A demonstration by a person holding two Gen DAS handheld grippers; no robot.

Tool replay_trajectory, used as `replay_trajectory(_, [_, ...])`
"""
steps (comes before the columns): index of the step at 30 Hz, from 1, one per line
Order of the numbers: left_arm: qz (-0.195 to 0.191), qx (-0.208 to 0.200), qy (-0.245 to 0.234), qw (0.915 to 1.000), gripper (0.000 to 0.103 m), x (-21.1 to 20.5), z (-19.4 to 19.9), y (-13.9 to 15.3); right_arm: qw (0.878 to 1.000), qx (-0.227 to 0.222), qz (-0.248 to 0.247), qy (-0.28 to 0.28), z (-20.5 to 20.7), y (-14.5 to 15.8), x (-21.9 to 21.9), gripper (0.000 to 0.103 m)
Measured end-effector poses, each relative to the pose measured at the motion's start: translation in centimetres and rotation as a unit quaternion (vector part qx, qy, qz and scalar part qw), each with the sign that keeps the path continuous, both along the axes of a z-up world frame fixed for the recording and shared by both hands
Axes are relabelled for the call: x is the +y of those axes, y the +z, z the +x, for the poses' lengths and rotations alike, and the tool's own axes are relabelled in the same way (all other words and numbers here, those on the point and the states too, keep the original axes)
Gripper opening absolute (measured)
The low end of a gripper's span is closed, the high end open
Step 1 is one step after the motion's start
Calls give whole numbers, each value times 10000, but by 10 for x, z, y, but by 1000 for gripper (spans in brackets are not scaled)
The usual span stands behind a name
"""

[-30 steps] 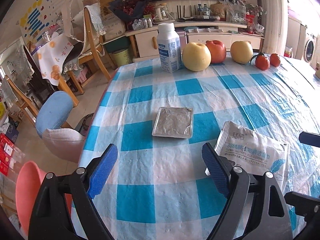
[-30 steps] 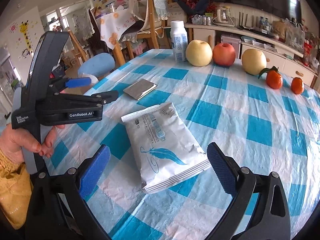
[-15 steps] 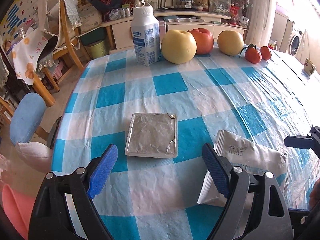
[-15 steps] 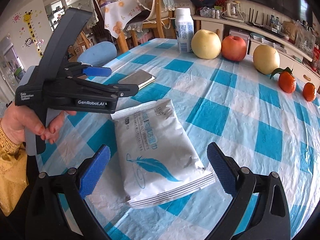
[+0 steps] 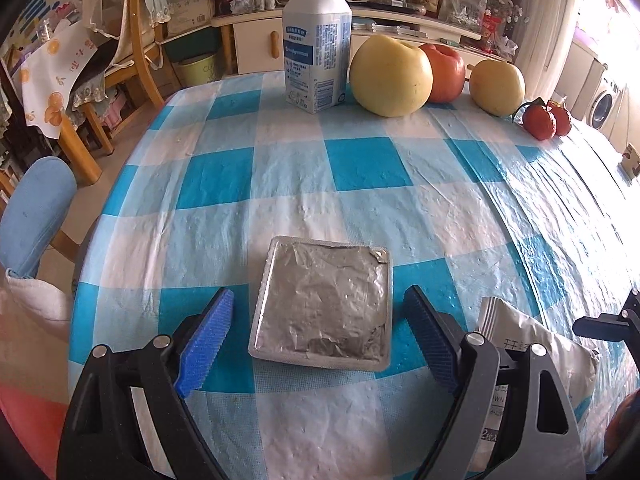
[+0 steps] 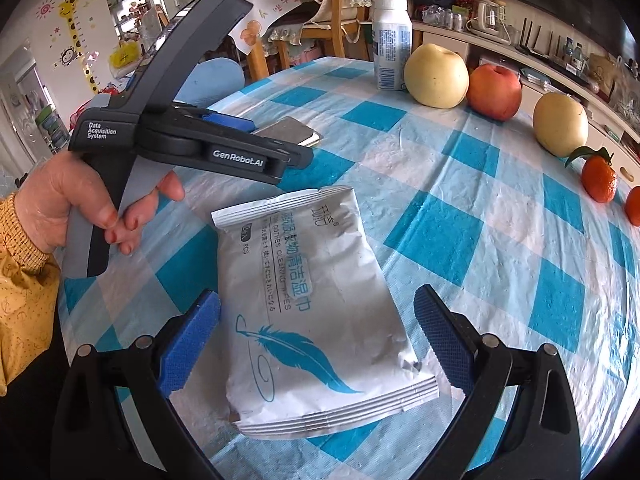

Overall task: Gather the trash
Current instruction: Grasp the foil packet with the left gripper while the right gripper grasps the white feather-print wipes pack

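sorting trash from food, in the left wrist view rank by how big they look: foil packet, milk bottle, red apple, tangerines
1. foil packet, though it lies nearest the camera
2. milk bottle
3. red apple, partly hidden by a yellow apple
4. tangerines

You're in a lived-in home: a surface (image 5: 360, 168) under a blue-checked cloth bearing fruit (image 5: 392, 76), wooden chairs (image 5: 140, 40) draped with cloths, a giraffe height chart (image 6: 80, 40) on the wall, a washer (image 5: 604, 104) beyond.
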State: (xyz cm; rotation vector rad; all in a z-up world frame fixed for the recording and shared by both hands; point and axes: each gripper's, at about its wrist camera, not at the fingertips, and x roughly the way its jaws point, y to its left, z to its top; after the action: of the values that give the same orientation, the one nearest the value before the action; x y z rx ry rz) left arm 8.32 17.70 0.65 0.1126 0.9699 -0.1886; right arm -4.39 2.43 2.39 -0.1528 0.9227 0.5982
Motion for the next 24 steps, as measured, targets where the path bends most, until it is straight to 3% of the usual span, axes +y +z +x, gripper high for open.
replay_trajectory(6, [-26, -102, 77, 9999, 65, 0, -1, 3, 10000, 75, 37, 24, 2, -4, 1, 98])
replay_trajectory(11, [-49, -155, 133, 9998, 64, 1, -3, 3, 9997, -51, -217, 96, -2, -8, 10, 97])
replay_trajectory(15, [-146, -153, 143, 9997, 64, 1, -9, 4, 9996, -121, -240, 20, -1, -7, 8, 87])
replay_trajectory(24, [-835, -229, 248, 9959, 64, 14, -23, 14, 9999, -74, -113, -96, 0, -5, 1, 79])
